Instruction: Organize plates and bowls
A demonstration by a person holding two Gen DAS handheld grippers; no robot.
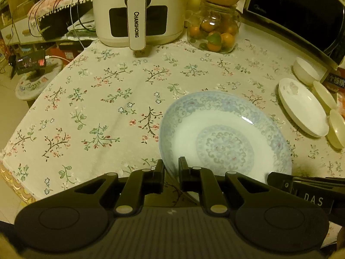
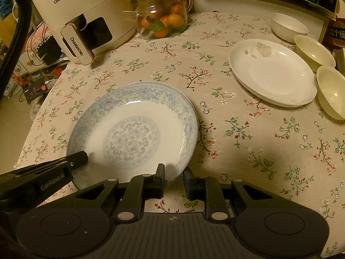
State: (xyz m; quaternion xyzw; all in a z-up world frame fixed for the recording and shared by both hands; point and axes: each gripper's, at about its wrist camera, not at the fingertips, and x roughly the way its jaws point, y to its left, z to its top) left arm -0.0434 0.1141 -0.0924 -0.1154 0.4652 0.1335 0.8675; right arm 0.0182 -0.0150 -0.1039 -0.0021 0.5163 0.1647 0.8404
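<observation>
- gripping the near rim of the patterned plate [image 1: 226,133] from two sides, the left gripper [image 1: 171,168] and the right gripper [image 2: 174,176] each have their jaws drawn narrow with the plate's edge between the fingers.
- the left gripper is clamped on the plate's near-left edge; the right gripper is clamped on its near-right edge, and each one's black finger shows at the side of the other's view.
- the patterned plate sits toward the front middle of the bench [image 2: 248,142], which is covered in a flowered cloth; whether the plate's far rim rests on the cloth or is lifted cannot be told.
- a white plate [image 2: 273,73] lies well apart to the right, toward the back of the bench.
- three small bowls line the right edge just beside the white plate: a white bowl [image 2: 289,27] at the back, then a cream bowl [image 2: 314,51], then a second cream bowl [image 2: 332,90] nearest.
- between the two plates is a broad strip of bare cloth.
- at the back stand an air fryer [image 2: 82,21] on the left, a glass jar of oranges [image 2: 161,19] in the middle and a dark microwave [image 1: 301,15] on the right.
- to the left of the patterned plate the cloth is bare up to the bench's left edge, where the floor [image 1: 8,99] drops away.
</observation>
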